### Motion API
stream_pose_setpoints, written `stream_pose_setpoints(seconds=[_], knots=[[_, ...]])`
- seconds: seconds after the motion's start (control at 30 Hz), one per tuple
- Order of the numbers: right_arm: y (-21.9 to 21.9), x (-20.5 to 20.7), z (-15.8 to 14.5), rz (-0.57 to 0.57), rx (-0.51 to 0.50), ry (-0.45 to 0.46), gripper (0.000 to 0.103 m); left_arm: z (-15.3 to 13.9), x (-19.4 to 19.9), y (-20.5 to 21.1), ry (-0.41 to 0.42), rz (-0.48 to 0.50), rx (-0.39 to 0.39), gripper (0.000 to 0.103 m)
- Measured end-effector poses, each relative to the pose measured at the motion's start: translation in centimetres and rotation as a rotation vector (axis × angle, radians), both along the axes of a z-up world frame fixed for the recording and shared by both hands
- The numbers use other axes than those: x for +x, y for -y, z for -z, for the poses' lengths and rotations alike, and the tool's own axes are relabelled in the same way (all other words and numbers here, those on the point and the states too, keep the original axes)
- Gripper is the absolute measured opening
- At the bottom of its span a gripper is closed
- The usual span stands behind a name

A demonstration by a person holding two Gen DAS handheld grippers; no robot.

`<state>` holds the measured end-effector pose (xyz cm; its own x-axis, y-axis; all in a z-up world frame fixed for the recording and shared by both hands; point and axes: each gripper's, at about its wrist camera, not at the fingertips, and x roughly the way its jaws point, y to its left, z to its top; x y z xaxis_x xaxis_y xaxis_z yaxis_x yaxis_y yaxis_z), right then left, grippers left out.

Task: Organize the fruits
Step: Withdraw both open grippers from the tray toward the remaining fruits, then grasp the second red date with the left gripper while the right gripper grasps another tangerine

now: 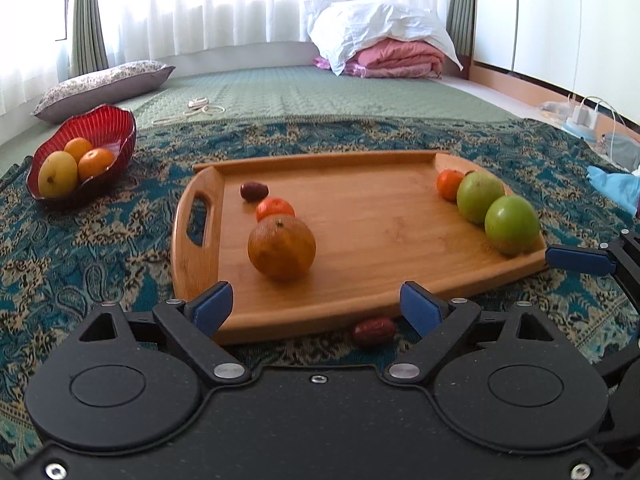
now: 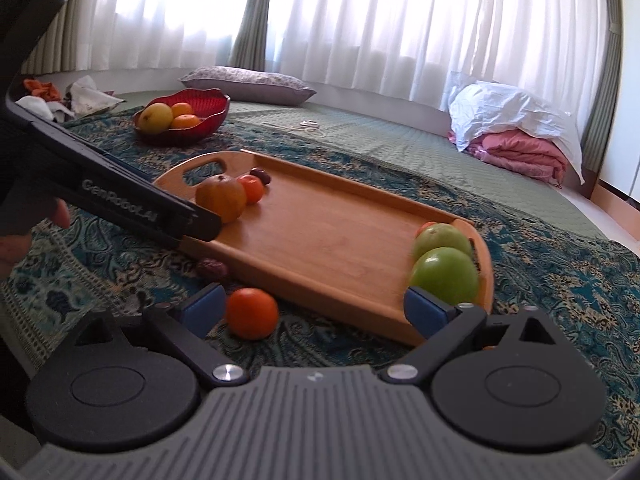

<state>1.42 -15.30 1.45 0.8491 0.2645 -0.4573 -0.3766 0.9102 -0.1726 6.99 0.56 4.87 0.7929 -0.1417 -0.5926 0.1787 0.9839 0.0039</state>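
- A wooden tray (image 1: 360,220) lies on a teal patterned cloth (image 1: 100,248) spread over the floor mat.
- Near the tray's handle end sit a large orange (image 1: 281,249), a small tangerine (image 1: 275,209) touching it from behind, and a dark red date (image 1: 253,191) just beyond that.
- At the tray's other end two green apples (image 1: 496,212) stand side by side and touching, with another small tangerine (image 1: 449,184) tucked behind them.
- A second date (image 1: 374,331) lies on the cloth, just off the tray's near edge.
- A loose tangerine (image 2: 252,313) also rests on the cloth beside the tray, right by the left-hand finger (image 2: 204,306) of the right gripper (image 2: 316,308).
- The right gripper's fingers are spread wide with nothing gripped; the other blue pad sits just in front of the nearer green apple.
- The left gripper (image 1: 316,307) hovers low over the tray's near edge, fingers wide apart and empty, the large orange ahead between them.
- A red glass bowl (image 1: 116,128) stands on the cloth well apart from the tray, holding a yellow mango (image 1: 58,174) and two oranges (image 1: 90,156).
- Farther back are a floral pillow (image 1: 104,84) and folded pink bedding (image 1: 400,58) under a white cover.
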Motion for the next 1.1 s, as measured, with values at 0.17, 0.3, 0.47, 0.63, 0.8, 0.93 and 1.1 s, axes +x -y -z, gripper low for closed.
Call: stream_pose_setpoints(seconds=[0.17,0.3,0.47,0.63,0.8,0.93,1.1], knots=[[-1.0,-0.2,0.8,-0.011,0.006,-0.024,0.094,0.7,-0.2,0.2,-0.026,-0.002,-0.002,0.09],[-1.5,-0.1,1.3,0.007,0.027,-0.04,0.086,1.1,-0.2,0.4,-0.035,-0.011,-0.007,0.089],[-1.9,-0.1,2.4,0.043,0.048,-0.065,0.075,1.8,0.2,0.7,-0.069,-0.011,-0.031,0.079],[-1.8,-0.1,2.8,0.067,0.083,-0.083,0.067,2.5,0.6,1.4,-0.094,-0.008,-0.036,0.068],[-1.8,0.1,2.8,0.077,0.115,-0.095,0.057,3.3,1.3,1.7,-0.14,-0.017,-0.065,0.049],[-1.9,0.0,2.9,0.076,0.135,-0.103,0.053,3.4,1.3,2.0,-0.137,-0.012,-0.065,0.041],[-2.2,0.1,3.0,0.07,0.131,-0.098,0.046,3.3,1.3,2.2,-0.14,-0.011,-0.075,0.029]])
